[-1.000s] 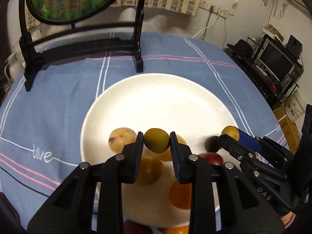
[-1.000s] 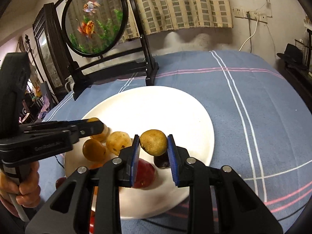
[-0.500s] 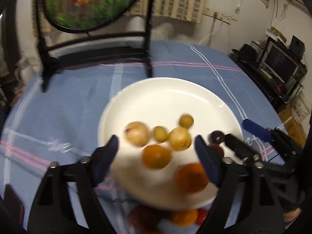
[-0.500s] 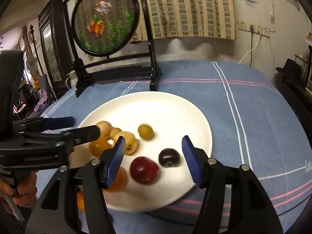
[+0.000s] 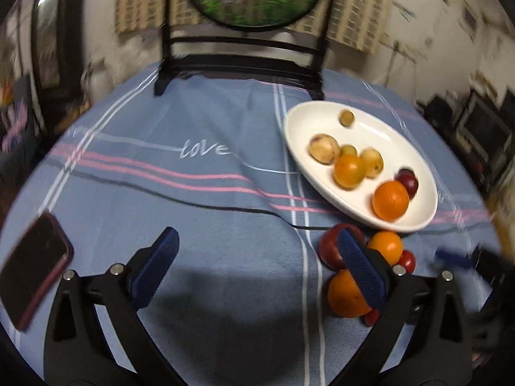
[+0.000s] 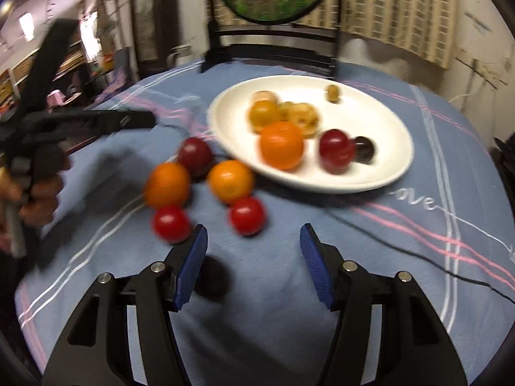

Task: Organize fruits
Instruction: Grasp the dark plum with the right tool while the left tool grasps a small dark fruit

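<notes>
A white plate holds an orange, a red plum, a dark plum and several small yellow fruits. Loose fruit lies on the blue cloth in front of it: two oranges, a red plum and two tomatoes. My left gripper hangs over bare cloth left of this pile, its jaws opening with nothing between them. My right gripper is open and empty just in front of the tomatoes.
A dark phone lies at the near left of the cloth. A black stand with a round fish picture is at the table's far side. A thin black cable crosses the cloth on the right. A hand holds the left gripper.
Both grippers let go of their small fruits, which now lie on the plate. Both opened and drew back from the plate to the near cloth; the left swung to the left.
</notes>
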Demonstrator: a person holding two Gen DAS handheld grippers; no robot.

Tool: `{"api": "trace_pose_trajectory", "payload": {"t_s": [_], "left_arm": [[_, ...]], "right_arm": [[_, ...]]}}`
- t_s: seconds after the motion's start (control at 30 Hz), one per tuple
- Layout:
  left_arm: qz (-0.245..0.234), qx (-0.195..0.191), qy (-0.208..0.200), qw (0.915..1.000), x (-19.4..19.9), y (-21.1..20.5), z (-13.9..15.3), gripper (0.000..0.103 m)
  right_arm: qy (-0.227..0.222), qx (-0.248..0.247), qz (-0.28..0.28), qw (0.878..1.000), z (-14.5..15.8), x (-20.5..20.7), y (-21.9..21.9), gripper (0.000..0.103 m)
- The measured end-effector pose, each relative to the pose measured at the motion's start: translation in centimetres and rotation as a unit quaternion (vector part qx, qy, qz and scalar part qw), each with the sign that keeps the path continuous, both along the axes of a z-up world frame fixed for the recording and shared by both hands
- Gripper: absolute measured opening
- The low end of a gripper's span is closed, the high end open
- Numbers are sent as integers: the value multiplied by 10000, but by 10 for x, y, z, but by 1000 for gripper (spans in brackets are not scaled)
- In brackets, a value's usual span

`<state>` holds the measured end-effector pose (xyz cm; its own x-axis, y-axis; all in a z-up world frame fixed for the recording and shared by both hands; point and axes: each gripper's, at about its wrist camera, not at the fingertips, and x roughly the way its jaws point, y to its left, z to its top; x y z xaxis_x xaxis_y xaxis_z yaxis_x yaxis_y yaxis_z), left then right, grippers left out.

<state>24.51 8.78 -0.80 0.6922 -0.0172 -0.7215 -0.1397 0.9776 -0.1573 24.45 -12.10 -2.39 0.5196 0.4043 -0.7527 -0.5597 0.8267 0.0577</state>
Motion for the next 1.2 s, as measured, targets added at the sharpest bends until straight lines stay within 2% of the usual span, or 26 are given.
{"api": "trace_pose_trajectory", "payload": {"t_s": [0.07, 0.23, 0.33, 0.57, 0.7, 0.83, 0.97, 1.2], "left_arm": [[158, -200, -7, 9997, -1, 8, -1, 100], [141, 17, 4, 9999, 0, 2, -2, 100], [92, 80, -56, 9999, -3, -1, 0, 100], [59, -24, 53, 10000, -2, 1, -2, 100], [81, -19, 43, 10000, -3, 1, -3, 100], [12, -30, 129, 9999, -1, -2, -4, 100], [-305, -200, 243, 9990, -3, -9, -5, 100], [-1047, -659, 359, 9917, -9, -30, -9, 98]], "right_arm": [[6, -18, 231, 9997, 1, -9, 8, 60], [122, -226, 531, 9983, -7, -16, 22, 60], [187, -290, 473, 9983, -8, -14, 20, 59], [462, -401, 495, 9969, -18, -13, 19, 42], [466, -422, 570, 9964, -18, -16, 18, 30], [471, -316, 523, 9970, -14, -15, 13, 28], [406, -63, 314, 9987, -5, -10, 2, 28], [383, -120, 111, 9991, -6, -5, -1, 28]]}}
